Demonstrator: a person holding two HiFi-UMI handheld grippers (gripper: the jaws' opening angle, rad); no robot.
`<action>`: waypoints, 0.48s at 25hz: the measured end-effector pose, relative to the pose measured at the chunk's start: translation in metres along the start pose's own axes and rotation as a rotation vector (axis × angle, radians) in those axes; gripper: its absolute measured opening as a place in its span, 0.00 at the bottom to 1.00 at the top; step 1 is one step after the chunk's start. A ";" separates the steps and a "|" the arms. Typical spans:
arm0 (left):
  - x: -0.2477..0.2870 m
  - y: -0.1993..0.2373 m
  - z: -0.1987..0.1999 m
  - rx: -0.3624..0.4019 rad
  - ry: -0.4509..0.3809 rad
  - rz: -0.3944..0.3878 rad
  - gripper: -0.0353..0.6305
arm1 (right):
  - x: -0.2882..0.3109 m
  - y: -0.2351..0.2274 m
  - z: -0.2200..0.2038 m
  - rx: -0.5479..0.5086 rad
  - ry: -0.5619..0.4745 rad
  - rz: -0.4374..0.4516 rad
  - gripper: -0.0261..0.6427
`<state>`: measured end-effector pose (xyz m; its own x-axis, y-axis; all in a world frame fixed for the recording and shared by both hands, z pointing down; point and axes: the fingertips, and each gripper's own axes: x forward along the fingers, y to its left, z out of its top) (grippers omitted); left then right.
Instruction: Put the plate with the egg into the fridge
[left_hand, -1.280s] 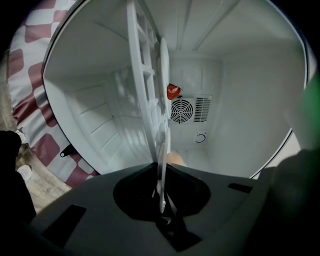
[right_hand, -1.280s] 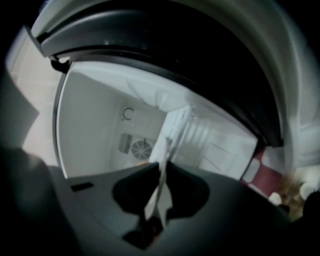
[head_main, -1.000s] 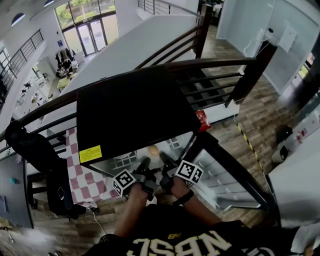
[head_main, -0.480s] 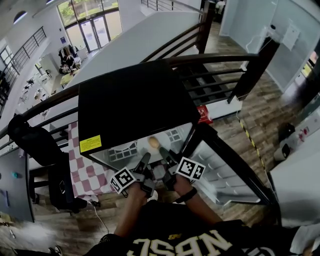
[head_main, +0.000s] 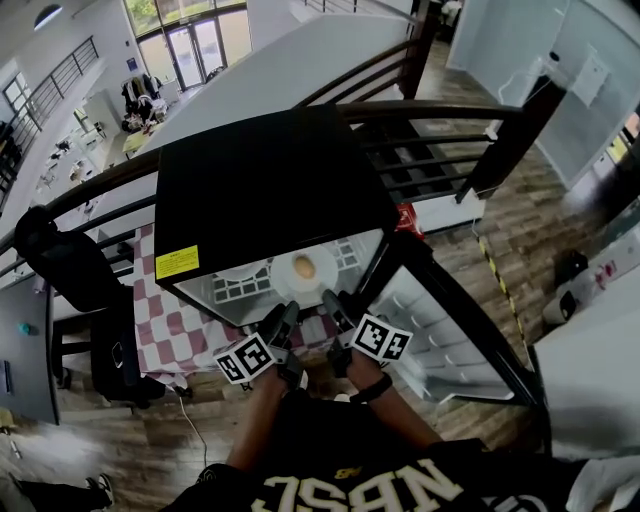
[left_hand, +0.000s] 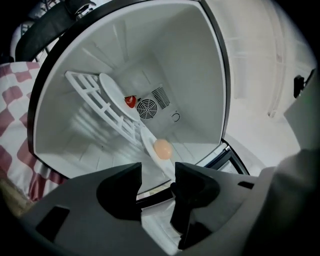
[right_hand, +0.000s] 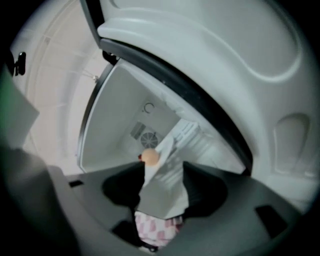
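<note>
The fridge (head_main: 260, 190) stands open on a table under a red-and-white checked cloth (head_main: 170, 335), its door (head_main: 440, 340) swung out to the right. Inside, the plate (left_hand: 150, 150) lies flat at the front edge of the white rack (left_hand: 95, 102), as far as the views show, just within the opening. On it sits one egg (left_hand: 162, 148), near the middle; it looks almost round from here, so I cannot tell which way its long axis points. A second plate (left_hand: 111, 91) lies farther back on the same rack, with a small red thing (left_hand: 130, 102) just beside it (too small to name).

The count is two plates, one egg, one rack and two tools. The left tool (left_hand: 156, 172) is wide open and grips nothing; the near rim of the egg plate shows just past its jaws. The right tool (right_hand: 162, 170) is likewise spread wide with nothing clamped, and the plate is seen edge-on in line with the gap.
</note>
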<state>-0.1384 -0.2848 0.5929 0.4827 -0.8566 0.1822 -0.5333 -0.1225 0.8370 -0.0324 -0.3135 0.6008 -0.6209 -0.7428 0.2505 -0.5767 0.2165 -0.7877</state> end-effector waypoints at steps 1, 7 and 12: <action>-0.002 0.001 -0.001 0.029 0.000 0.005 0.37 | -0.003 0.000 0.001 -0.033 -0.007 -0.006 0.38; -0.010 -0.006 0.004 0.291 -0.034 0.065 0.37 | -0.012 0.014 0.009 -0.348 -0.038 -0.041 0.38; -0.017 -0.007 0.010 0.571 -0.040 0.144 0.37 | -0.013 0.025 0.002 -0.509 -0.023 -0.035 0.38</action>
<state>-0.1494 -0.2742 0.5790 0.3569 -0.9016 0.2445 -0.8865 -0.2444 0.3930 -0.0379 -0.3001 0.5765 -0.5876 -0.7680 0.2548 -0.7864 0.4678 -0.4034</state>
